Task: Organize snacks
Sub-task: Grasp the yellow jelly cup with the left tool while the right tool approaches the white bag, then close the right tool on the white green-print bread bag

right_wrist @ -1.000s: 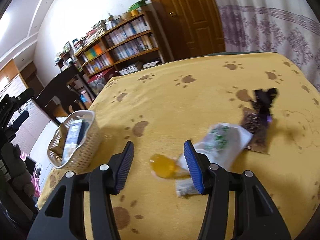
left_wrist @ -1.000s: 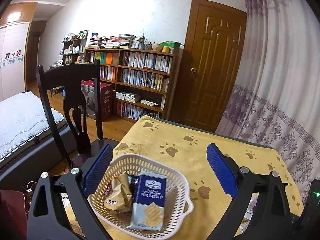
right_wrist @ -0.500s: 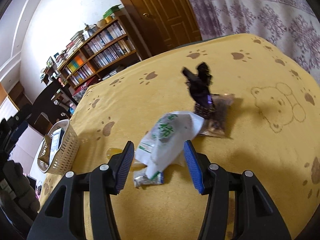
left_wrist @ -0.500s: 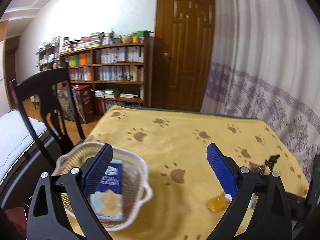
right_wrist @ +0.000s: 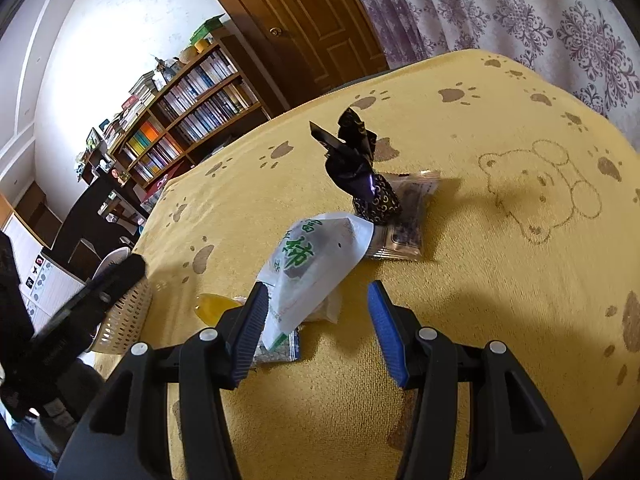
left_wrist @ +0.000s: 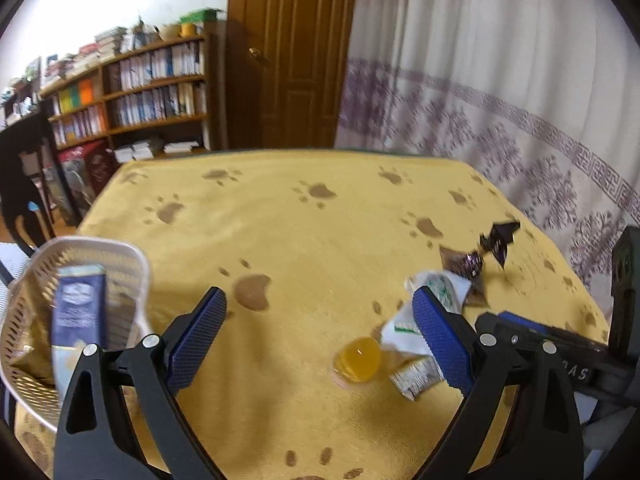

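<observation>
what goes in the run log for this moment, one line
left gripper: open, empty | right gripper: open, over white packet | basket: blue box, gold pack | loose: jelly cup, dark wrappers

Both grippers are out over the table with nothing in them. The left gripper (left_wrist: pixel 320 332) has its blue-padded fingers (left_wrist: pixel 196 336) spread really wide. The right gripper (right_wrist: pixel 318 330) is parted too, just not as far, and its fingers (right_wrist: pixel 386 334) angle downward. From the left wrist camera the right one (left_wrist: pixel 560 344) sits just off to the side, probably a bit lower, hard to say with the blur.
</observation>
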`<state>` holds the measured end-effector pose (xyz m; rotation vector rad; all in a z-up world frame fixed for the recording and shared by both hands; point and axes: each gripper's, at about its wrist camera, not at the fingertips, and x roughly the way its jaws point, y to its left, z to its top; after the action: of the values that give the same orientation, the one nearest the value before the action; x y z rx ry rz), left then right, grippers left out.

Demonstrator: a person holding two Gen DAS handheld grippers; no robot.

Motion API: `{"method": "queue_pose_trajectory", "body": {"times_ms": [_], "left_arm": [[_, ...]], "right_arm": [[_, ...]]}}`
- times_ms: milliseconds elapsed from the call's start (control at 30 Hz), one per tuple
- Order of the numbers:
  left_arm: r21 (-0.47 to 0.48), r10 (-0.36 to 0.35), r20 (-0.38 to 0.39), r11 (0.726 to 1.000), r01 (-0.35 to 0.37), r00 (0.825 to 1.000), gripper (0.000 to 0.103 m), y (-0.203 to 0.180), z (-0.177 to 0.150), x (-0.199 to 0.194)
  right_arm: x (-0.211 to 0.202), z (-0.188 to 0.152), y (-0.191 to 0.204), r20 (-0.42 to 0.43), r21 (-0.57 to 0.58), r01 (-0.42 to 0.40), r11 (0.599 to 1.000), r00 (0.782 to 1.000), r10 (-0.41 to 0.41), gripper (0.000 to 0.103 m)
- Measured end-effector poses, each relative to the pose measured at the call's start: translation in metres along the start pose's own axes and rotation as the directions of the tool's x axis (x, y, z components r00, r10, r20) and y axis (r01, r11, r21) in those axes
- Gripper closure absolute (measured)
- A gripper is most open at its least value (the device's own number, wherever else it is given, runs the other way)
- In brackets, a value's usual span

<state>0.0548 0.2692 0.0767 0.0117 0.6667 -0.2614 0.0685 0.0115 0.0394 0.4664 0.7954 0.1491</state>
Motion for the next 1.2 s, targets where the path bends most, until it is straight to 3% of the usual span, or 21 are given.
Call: {"method": "queue_pose_trajectory", "body": {"times_ms": [267,633,867,1000,1200], "left_arm": [[0.0,-0.043,-0.079,0.999,0.043,0.996,0.022,-0.005,-0.011,0.026],[0.009,-0.096,-0.153,0.995,0.099,0.984,0.03,-0.012,-0.024,0.048],[0.03,-0.095,-0.22,0.994,0.104,0.971,0.061,-0.018,-0.039,0.068],[0.036,-0.097,-0.22,0.993,0.108,0.971,0.067,-0.019,-0.039,0.068],[0.042,-0.107,-0.201,0.992,0.118,0.974,0.068,-0.018,-0.036,0.062]], "right_arm": [[0.001,-0.001,-0.005,-0.003,0.016,-0.001,1.0,1.0,0.001,0.051],[0.004,-0.001,-0.009,-0.01,0.029,0.002,1.0,1.0,-0.001,0.051],[0.006,-0.001,-0.007,-0.017,0.025,0.002,1.0,1.0,-0.002,0.051],[0.007,-0.001,-0.006,-0.02,0.022,0.004,1.0,1.0,-0.004,0.051],[0.009,0.0,-0.005,-0.023,0.016,0.008,1.0,1.0,-0.008,0.051]]}}
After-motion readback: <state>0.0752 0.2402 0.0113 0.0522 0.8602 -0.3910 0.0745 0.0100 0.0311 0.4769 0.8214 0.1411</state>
